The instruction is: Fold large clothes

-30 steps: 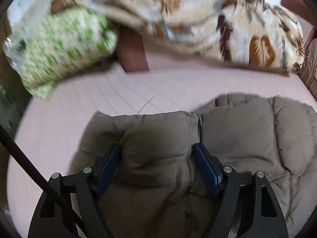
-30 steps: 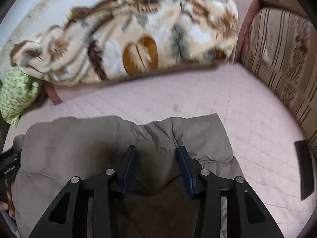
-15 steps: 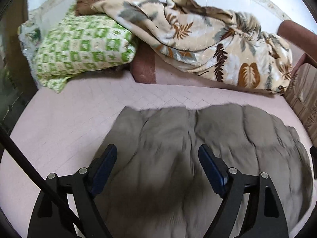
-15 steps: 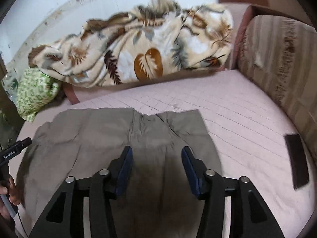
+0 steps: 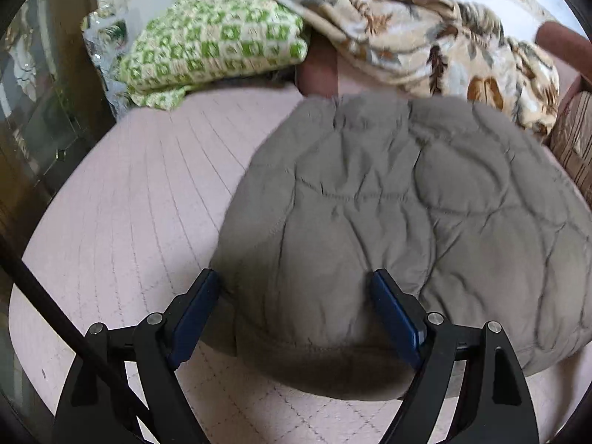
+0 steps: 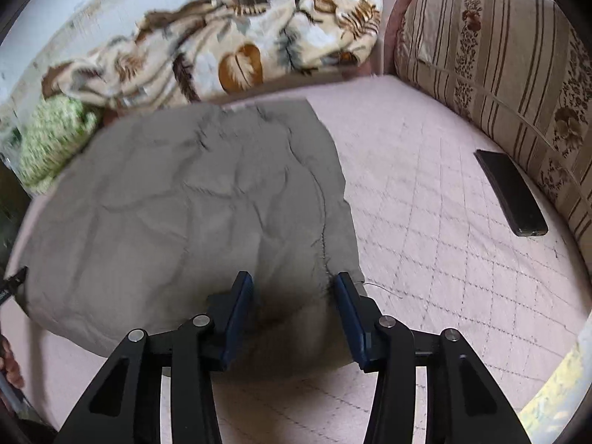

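Note:
A grey-brown quilted jacket [image 5: 407,203] lies folded and flat on the pink quilted bed cover [image 5: 148,203]; it also shows in the right wrist view [image 6: 185,199]. My left gripper [image 5: 292,288] is open, its blue pads apart over the jacket's near left edge. My right gripper [image 6: 292,292] is open, its pads apart over the jacket's near right corner. Neither gripper holds the cloth.
A leaf-patterned blanket [image 5: 425,37] and a green-checked pillow [image 5: 218,48] lie at the bed's far side. A striped sofa cushion [image 6: 499,63] stands at the right, with a black flat object [image 6: 510,196] on the pink cover [image 6: 425,222] beside it. Dark furniture stands at the left [image 5: 33,118].
Both grippers have pulled back toward me and away from the cloth. The jacket now lies flatter and farther ahead, with its near edge between the open fingers.

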